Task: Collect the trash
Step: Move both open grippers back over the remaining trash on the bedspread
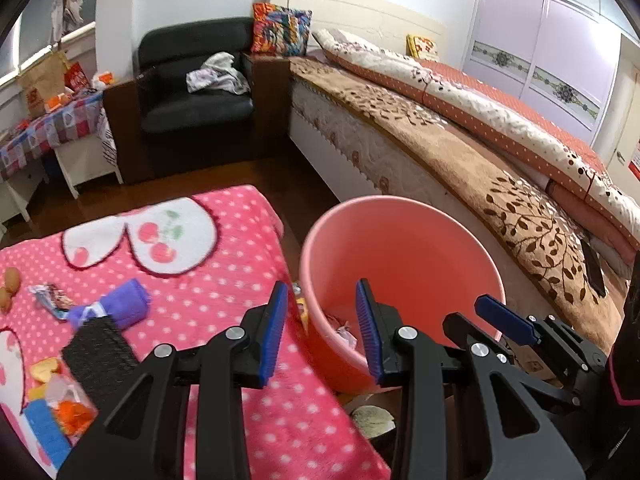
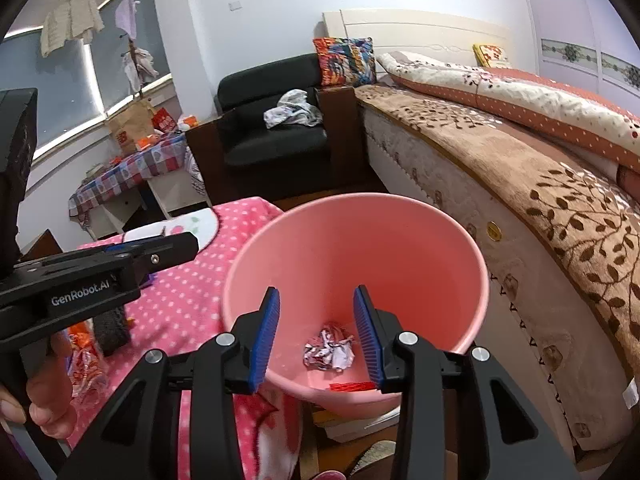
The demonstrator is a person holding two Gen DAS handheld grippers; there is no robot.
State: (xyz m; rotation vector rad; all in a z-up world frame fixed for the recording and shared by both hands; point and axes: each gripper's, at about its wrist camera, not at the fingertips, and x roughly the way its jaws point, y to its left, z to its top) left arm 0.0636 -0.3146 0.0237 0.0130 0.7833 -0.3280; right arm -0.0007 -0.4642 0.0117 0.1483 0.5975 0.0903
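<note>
Both the left gripper [image 1: 322, 330] and right gripper [image 2: 316, 334] gape empty over the pink bucket [image 2: 420, 248] (crumpled wrapper [image 2: 330, 350] inside).

Pink bucket [image 2: 400, 248], plain, with a crumpled white and purple wrapper [image 2: 330, 350] and a red strip [image 2: 354, 386] inside. Hot pink blanket [image 1: 224, 320] with white dots and white hearts bearing red cherries. Purple cloth [image 1: 126, 306] and black ribbed block [image 1: 100, 354] on top. Black grippers with blue ribbed pads [image 2: 264, 340]. Brown bed cover [image 1: 500, 184] with dark leaf pattern. Orange quilt [image 1: 520, 120] with white dots. Black armchair [image 1: 196, 100]. Multicoloured cushion [image 1: 280, 28]. Lilac wardrobe doors [image 1: 560, 40].
</note>
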